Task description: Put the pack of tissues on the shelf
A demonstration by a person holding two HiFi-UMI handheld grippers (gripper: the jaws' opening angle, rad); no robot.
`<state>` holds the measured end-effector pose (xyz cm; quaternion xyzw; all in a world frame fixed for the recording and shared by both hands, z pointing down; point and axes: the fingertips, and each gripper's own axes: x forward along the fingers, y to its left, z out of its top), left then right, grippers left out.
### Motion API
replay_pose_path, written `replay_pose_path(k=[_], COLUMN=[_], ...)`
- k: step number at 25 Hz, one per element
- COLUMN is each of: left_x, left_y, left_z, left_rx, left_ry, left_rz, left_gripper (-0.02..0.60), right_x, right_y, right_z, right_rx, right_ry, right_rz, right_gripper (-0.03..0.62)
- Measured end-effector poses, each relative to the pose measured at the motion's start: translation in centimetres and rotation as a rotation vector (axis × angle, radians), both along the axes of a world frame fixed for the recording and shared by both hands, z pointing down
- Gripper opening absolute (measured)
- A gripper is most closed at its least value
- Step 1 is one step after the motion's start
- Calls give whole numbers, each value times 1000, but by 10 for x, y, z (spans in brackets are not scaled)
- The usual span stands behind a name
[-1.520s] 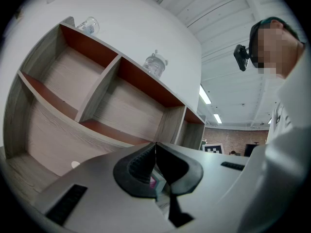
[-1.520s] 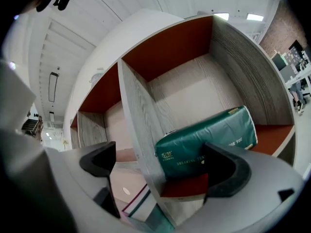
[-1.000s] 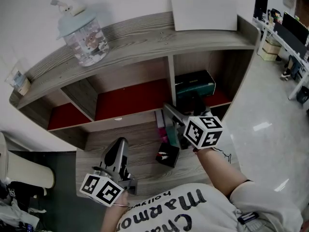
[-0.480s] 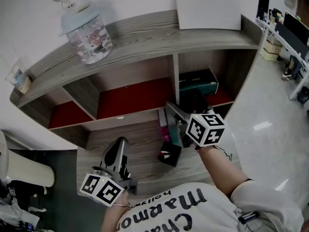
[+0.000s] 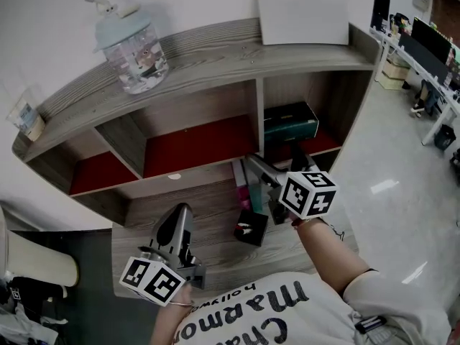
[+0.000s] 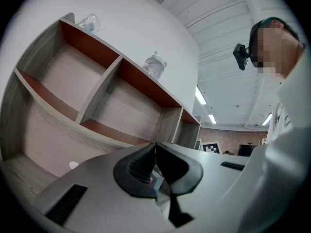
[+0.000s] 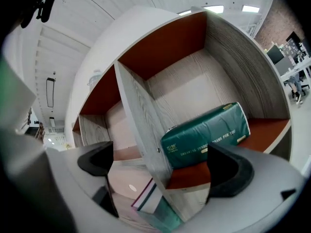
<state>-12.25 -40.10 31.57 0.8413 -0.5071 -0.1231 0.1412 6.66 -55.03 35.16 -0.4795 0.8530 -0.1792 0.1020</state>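
The green pack of tissues [image 5: 290, 121] [image 7: 206, 134] lies in the right-hand compartment of the wooden shelf [image 5: 215, 56], on its red floor. In front of that compartment my right gripper [image 5: 277, 165] [image 7: 165, 171] stands open, empty, jaws spread wide and a short way back from the pack. My left gripper [image 5: 175, 226] [image 6: 154, 169] rests low over the lower board at the left, jaws shut with nothing between them.
A glass jar with a pale blue lid [image 5: 131, 47] and a white board [image 5: 303, 14] stand on the shelf top. Books [image 5: 244, 185] and a small black box [image 5: 249, 230] lie on the lower board. The middle [image 5: 194, 141] and left compartments are bare.
My right gripper has drawn back slightly from the compartment; the pack stays where it lies. The left gripper has not moved.
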Motion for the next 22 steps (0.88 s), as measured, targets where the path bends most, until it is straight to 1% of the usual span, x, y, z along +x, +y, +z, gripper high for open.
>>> replay_pose_path(k=[3, 4, 6, 9, 11, 12, 14, 15, 19, 22], left_x=[2, 4, 7, 15, 21, 24, 32, 36, 52, 67], left_y=[4, 5, 9, 17, 22, 25, 32, 36, 49, 59], left_z=[-3, -4, -6, -8, -9, -9, -8, -8, -2, 6], left_rx=[13, 18, 26, 37, 44, 46, 48, 49, 52, 44], left_ry=[5, 6, 6, 5, 5, 3, -2, -6, 0, 13], left_rz=[31, 42, 68, 115, 150, 168, 207, 226, 294, 348], left_gripper=[18, 18, 18, 18, 18, 18, 18, 18, 18, 18], right_x=[-1, -1, 0, 4, 6, 7, 14, 17, 29, 39], right_y=[14, 20, 32, 53, 68, 76, 92, 100, 132, 151], right_z=[-3, -4, -5, -7, -9, -9, -10, -10, -7, -3], right_rx=[5, 9, 16, 31, 43, 50, 66, 73, 81, 85], right_ry=[-9, -13, -24, -38, -41, -43, -56, -65, -102, -96], right_rz=[-9, -13, -12, 0, 10, 20, 50, 62, 90, 114], right_gripper=[580, 560, 481, 428, 371, 340, 256, 227, 135, 115])
